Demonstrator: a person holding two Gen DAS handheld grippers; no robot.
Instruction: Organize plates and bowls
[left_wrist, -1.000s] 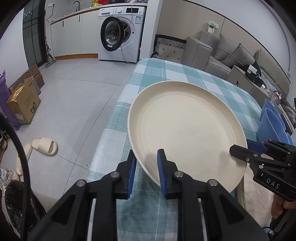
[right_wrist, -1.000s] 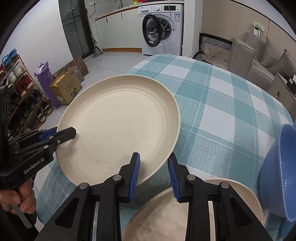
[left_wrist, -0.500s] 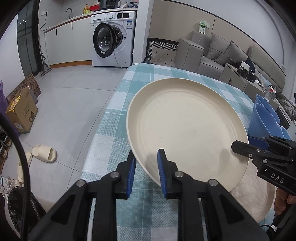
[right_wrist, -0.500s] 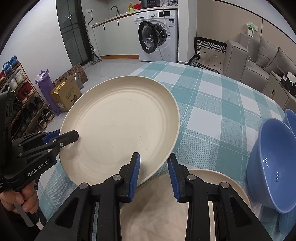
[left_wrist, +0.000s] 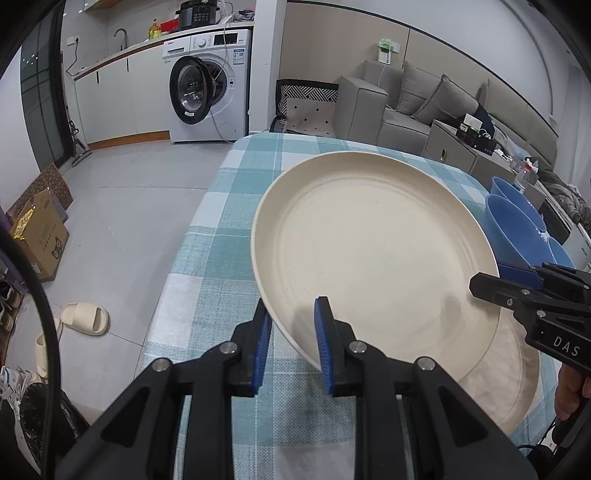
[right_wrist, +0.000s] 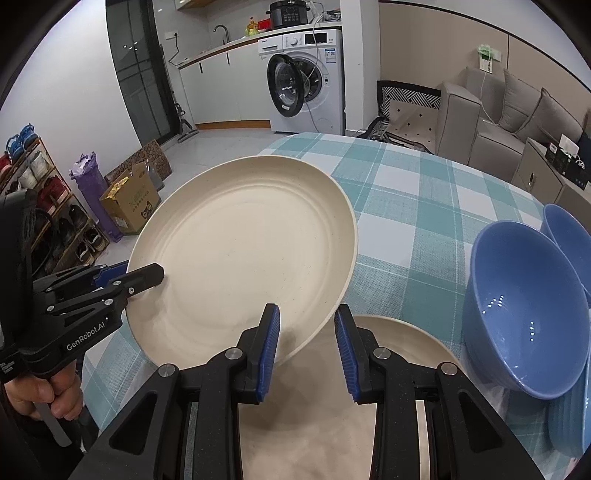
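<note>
A large cream plate (left_wrist: 373, 254) is held tilted above the checked table. My left gripper (left_wrist: 291, 314) is shut on its near left rim. My right gripper (right_wrist: 306, 321) stands at the plate's (right_wrist: 243, 254) opposite rim with its jaws apart around the edge, not pinching it. A second cream plate (right_wrist: 399, 354) lies flat on the table under the right gripper; it also shows in the left wrist view (left_wrist: 513, 376). Blue bowls (right_wrist: 524, 306) stand to the right, also seen in the left wrist view (left_wrist: 513, 225).
The table carries a teal checked cloth (left_wrist: 221, 236); its left edge drops to the floor. A washing machine (left_wrist: 207, 96), a sofa (left_wrist: 406, 107), a cardboard box (left_wrist: 37, 232) and slippers (left_wrist: 83, 317) are around the room.
The held plate has moved right, over the flat plate and closer to the blue bowls. The right gripper's jaws have widened off the rim. The left gripper keeps its hold.
</note>
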